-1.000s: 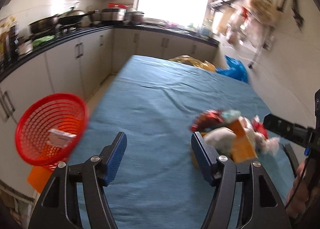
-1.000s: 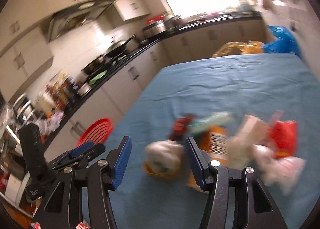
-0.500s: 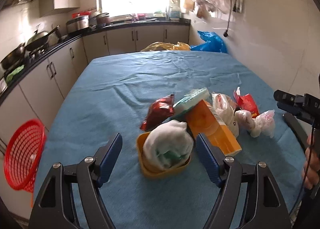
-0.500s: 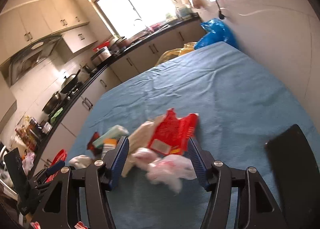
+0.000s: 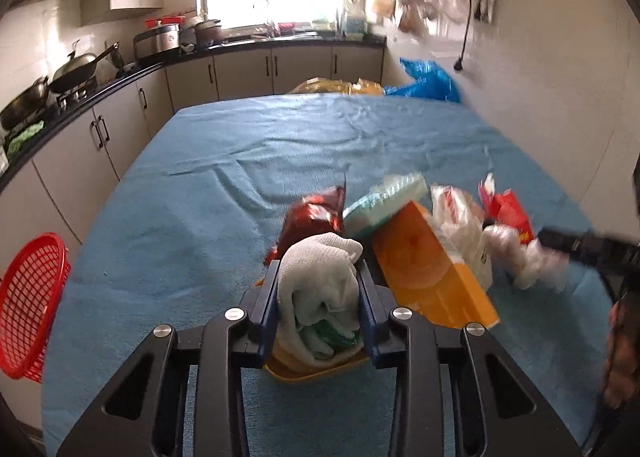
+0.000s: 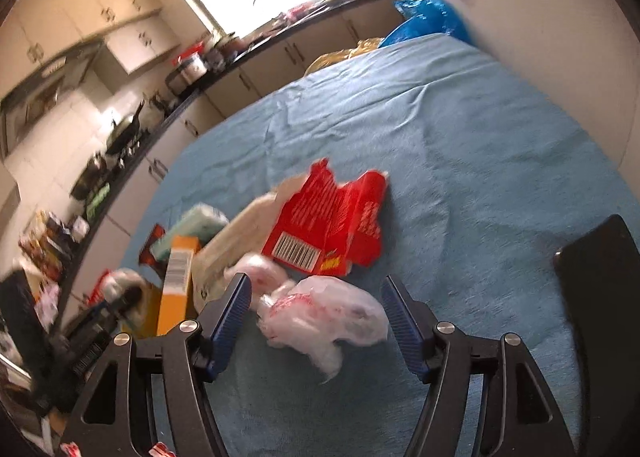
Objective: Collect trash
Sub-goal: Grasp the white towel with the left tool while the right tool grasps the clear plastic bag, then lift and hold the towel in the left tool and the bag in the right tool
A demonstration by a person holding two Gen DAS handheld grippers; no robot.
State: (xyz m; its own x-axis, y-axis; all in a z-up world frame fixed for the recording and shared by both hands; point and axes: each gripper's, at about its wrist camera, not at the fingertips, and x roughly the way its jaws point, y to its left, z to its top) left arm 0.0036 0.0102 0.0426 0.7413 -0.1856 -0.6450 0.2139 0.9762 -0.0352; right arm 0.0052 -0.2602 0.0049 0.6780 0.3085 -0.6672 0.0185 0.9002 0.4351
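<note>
blue cloth-covered table (image 5: pixel 224 185) w/ trash pile mid-right | red plastic mesh basket (image 5: pixel 30 305) off left edge | L gripper (image 5: pixel 319 297) closing, pads squeezing white crumpled cloth wad (image 5: pixel 320 281) in yellow tray (image 5: pixel 316 371) | R gripper (image 6: pixel 316 317) opening, wide, astride crumpled clear plastic bag (image 6: pixel 324 315), no contact

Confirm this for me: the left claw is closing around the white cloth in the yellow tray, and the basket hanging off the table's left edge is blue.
Not quite: the basket is red, not blue, as the left wrist view shows. The rest holds: the left claw is closing with the white cloth between its pads, in the yellow tray.
</note>
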